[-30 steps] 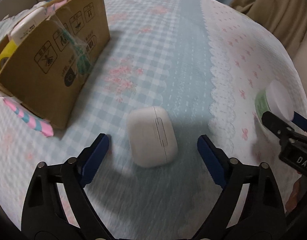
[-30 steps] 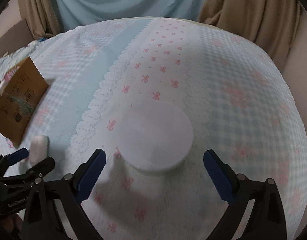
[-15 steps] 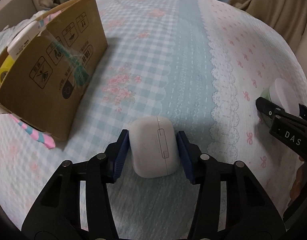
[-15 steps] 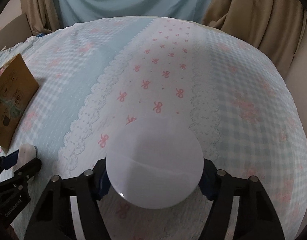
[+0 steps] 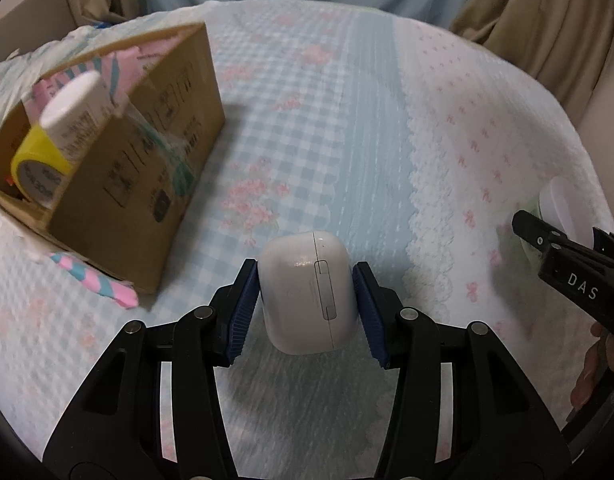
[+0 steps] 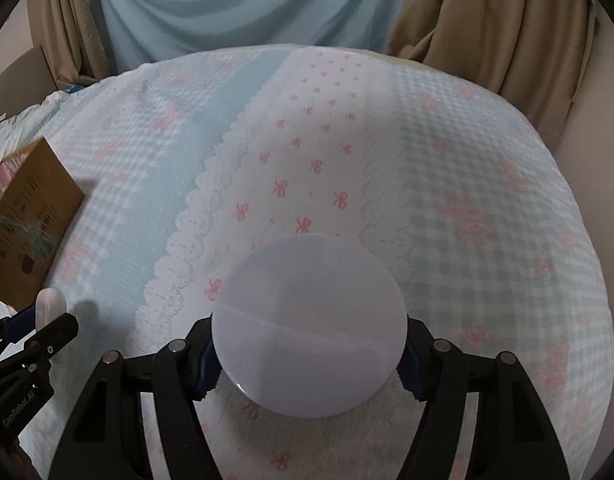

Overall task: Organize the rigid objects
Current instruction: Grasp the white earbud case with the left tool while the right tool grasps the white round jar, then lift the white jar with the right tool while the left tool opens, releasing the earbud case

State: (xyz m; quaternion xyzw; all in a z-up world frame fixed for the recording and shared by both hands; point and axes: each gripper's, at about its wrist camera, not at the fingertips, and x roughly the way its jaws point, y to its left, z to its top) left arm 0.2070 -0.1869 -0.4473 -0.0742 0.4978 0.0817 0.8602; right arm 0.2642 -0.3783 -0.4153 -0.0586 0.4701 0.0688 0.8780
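My left gripper [image 5: 307, 312] is shut on a white earbud case [image 5: 309, 292], held just above the quilted cloth. My right gripper [image 6: 309, 354] is shut on a round white-lidded jar [image 6: 309, 326]; the lid hides the jar body in the right wrist view. In the left wrist view the jar [image 5: 559, 204] and the right gripper [image 5: 563, 240] show at the far right. In the right wrist view the earbud case [image 6: 51, 304] and the left gripper [image 6: 35, 332] show at the lower left. An open cardboard box [image 5: 119, 184] stands to the left of the case.
The box holds a yellow tape roll [image 5: 37, 166] and a white tube [image 5: 77, 108]. A pink and blue striped cloth [image 5: 103, 282] sticks out under the box. The box also shows in the right wrist view [image 6: 27, 220]. Beige curtains [image 6: 487, 28] hang behind the bed.
Both grippers closed from open: the left onto the earbud case, the right onto the jar. Both objects have since been lifted slightly, and the views tilted up toward the curtains.
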